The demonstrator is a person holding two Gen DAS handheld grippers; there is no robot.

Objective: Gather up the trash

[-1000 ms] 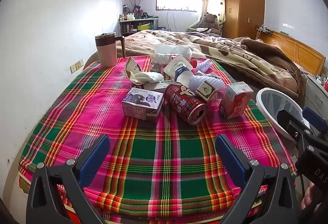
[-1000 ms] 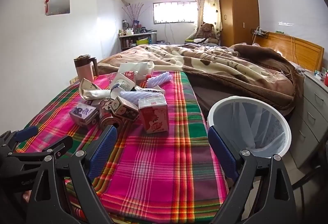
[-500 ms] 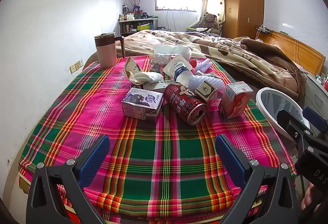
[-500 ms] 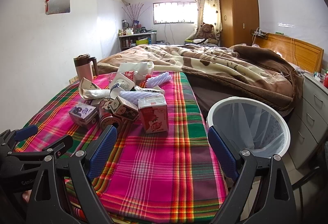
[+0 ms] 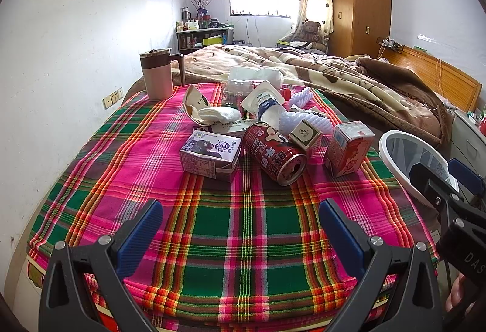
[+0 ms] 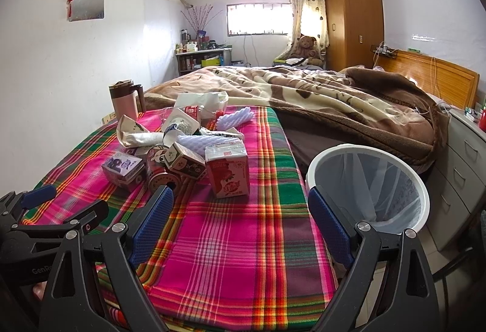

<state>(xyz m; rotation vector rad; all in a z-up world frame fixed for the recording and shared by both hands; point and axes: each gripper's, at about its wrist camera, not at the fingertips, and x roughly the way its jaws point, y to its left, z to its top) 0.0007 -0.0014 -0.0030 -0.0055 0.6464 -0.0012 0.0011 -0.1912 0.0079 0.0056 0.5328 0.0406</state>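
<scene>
Left gripper (image 5: 240, 222): black frame, blue-padded fingers, spread wide and holding nothing; lower centre of the left wrist view, over the near edge of the plaid cloth.

Right gripper (image 6: 241, 210): same build, jaws wide apart, holding nothing; lower centre of the right wrist view, its right finger overlapping the bin's rim in the frame.

Pink, green and red plaid cloth (image 5: 237, 228): covers the near end of the bed; all trash lies on it, mid-frame.

Trash, left wrist view:
- purple and white drink carton (image 5: 210, 154), on its side, left of centre;
- red drink can (image 5: 275, 154), on its side, open end toward the camera, just beside the purple carton;
- small beige box (image 5: 305, 133), resting against the can;
- red juice carton (image 5: 347, 150), upright and slightly tilted, right of the can;
- white yoghurt pot, wrappers and white foam netting (image 5: 306, 119), heaped behind.

White round bin with clear liner (image 6: 369, 188): right of centre in the right wrist view, beside the bed.

Pink and brown lidded mug (image 5: 158, 74): upright, upper left of the cloth.

Brown patterned blanket (image 5: 349, 80): upper right.
</scene>
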